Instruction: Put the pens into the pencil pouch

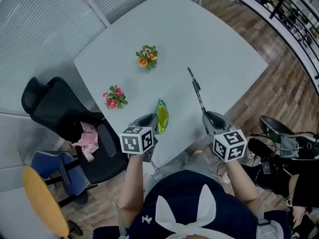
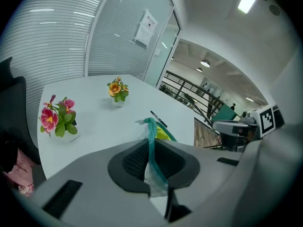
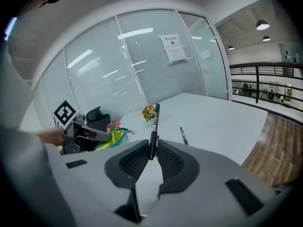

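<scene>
A green and yellow pencil pouch (image 1: 161,116) lies near the table's front edge. My left gripper (image 1: 151,120) is shut on its teal rim, and the fabric (image 2: 152,141) stands up between the pads. The right gripper (image 1: 210,117) is shut on a black pen (image 1: 200,99) and holds it above the table, right of the pouch; the pen (image 3: 154,126) sticks out forward past the jaws. A second black pen (image 1: 191,73) lies on the table farther back, seen as the pen (image 2: 158,118) beyond the pouch and the pen (image 3: 183,135) ahead of the right jaws.
Two small flower pots stand on the white table (image 1: 219,49): an orange one (image 1: 147,57) and a pink one (image 1: 114,97) near the left edge. A black office chair (image 1: 60,113) and a yellow stool (image 1: 42,198) stand at the left; bags and cables (image 1: 279,143) lie on the floor at the right.
</scene>
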Tool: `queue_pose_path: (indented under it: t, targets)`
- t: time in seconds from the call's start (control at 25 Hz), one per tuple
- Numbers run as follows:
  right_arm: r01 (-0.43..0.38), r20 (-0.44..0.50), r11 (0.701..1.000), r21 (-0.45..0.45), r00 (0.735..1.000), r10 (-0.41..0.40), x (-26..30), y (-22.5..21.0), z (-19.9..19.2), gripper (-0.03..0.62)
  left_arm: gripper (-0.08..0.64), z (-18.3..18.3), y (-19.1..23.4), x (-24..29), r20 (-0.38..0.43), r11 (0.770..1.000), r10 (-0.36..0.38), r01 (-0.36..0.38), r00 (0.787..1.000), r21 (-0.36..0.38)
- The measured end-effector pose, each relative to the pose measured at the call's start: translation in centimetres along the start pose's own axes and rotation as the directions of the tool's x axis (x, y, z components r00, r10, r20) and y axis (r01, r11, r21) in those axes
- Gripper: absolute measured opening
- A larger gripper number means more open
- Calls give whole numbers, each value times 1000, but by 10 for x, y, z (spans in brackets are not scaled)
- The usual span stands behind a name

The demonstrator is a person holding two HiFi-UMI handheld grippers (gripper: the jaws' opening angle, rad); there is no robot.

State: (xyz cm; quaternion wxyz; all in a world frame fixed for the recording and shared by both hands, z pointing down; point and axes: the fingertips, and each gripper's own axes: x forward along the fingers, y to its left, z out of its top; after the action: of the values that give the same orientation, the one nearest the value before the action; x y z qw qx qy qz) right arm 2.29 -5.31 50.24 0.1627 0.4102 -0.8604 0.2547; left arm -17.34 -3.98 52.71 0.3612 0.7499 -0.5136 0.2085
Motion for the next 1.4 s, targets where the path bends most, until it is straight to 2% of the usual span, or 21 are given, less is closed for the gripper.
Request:
queue_pose_path:
  t: [0.4,0.72,0.92,1.16,1.4]
  targets:
    - [-143,-35,985,-100,990,140,-18,35,19,63,51,-3,-5,-1,6,999,3,-3,1000,-35]
    - [-245,-154,950,-196,964,217,-17,56,7,63,51,-6,-7,0,21,998,8,-7,1000,-65]
    - [-321,-272,918,-233,928,255,-16,72,-11,63,51,-9,-8,0,30,996,14,-12,999,-83]
    - [-401,-423,879,-258,865,270,-19,80,-36,64,49,-10,-14,0,35,996,17,-14,999,-93]
    - [-434,-535,856,-280,811,237,-18,81,-53,64,51,-13,-19,-1,36,995,19,-15,999,-96]
